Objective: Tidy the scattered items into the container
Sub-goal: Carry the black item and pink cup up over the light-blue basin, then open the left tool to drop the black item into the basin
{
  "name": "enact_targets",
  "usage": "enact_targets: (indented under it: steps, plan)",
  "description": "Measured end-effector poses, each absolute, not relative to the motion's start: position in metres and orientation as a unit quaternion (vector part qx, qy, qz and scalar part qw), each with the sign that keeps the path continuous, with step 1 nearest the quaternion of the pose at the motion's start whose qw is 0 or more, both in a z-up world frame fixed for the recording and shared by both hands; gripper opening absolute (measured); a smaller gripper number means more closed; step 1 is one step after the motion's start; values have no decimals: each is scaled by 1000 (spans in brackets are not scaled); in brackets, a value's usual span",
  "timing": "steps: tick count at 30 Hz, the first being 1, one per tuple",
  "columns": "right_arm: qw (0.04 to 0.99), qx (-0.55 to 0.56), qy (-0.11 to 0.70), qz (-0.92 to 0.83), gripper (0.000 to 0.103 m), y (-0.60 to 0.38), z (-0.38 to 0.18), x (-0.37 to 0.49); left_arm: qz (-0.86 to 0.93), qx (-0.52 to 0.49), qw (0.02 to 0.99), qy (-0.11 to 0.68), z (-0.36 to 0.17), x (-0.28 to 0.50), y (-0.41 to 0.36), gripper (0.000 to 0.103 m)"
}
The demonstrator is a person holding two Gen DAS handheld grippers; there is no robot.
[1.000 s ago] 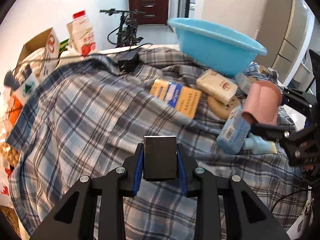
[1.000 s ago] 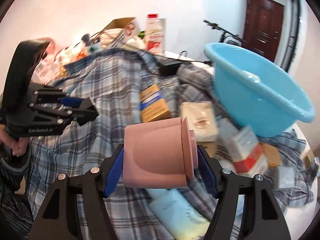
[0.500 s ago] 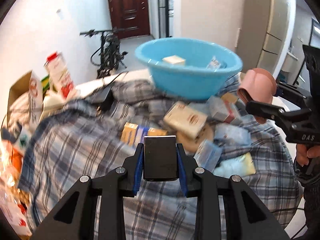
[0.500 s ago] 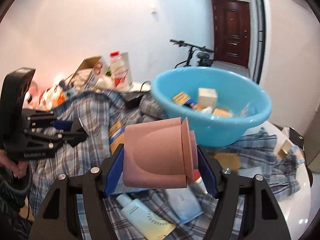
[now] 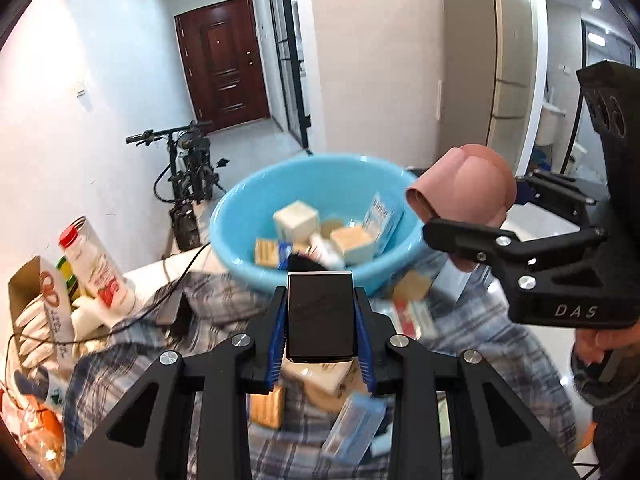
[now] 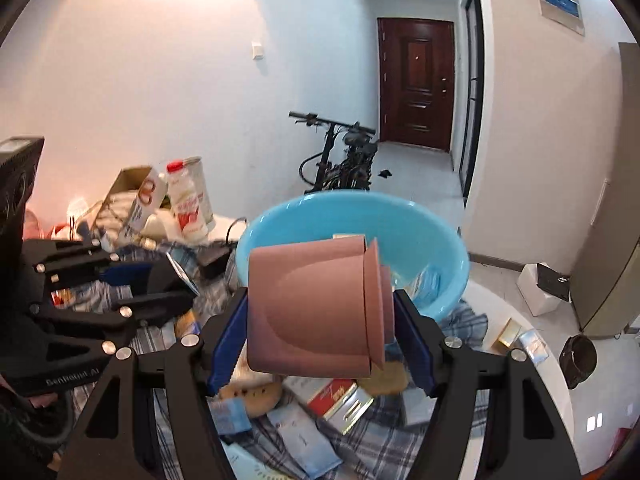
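We are observing the left gripper [image 5: 320, 320] clamping a black box [image 5: 321, 314] between its blue pads, just before the blue basin [image 5: 236, 216]. The right gripper [image 6: 320, 320] is gripping a pink cup [image 6: 312, 308] lying on its side, its rim toward the right finger. The basin is sitting on a plaid cloth [image 6: 384, 436] and holding several small boxes; more packets are lying scattered on the cloth in front of it.
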State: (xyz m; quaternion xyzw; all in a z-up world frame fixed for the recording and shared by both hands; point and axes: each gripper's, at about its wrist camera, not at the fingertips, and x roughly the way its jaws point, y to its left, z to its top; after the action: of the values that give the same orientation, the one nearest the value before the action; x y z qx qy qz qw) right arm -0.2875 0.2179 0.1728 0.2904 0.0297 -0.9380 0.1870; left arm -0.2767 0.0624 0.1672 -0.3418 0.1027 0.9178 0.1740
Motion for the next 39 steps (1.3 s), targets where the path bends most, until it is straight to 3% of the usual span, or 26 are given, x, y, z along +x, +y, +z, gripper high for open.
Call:
enact_targets:
  steps: [14,21,39]
  plan:
    - [118,274,-42,-953,68,231,187,-343,929,-322,160,83,188,-358,81,32]
    - [63,282,-57,-956,68,249,175,-369,925,-347,146,54,166,-415,75,32]
    - [59,344,-68,-935,68,263,115,-408,919,-369,135,25,125,-462,58,32]
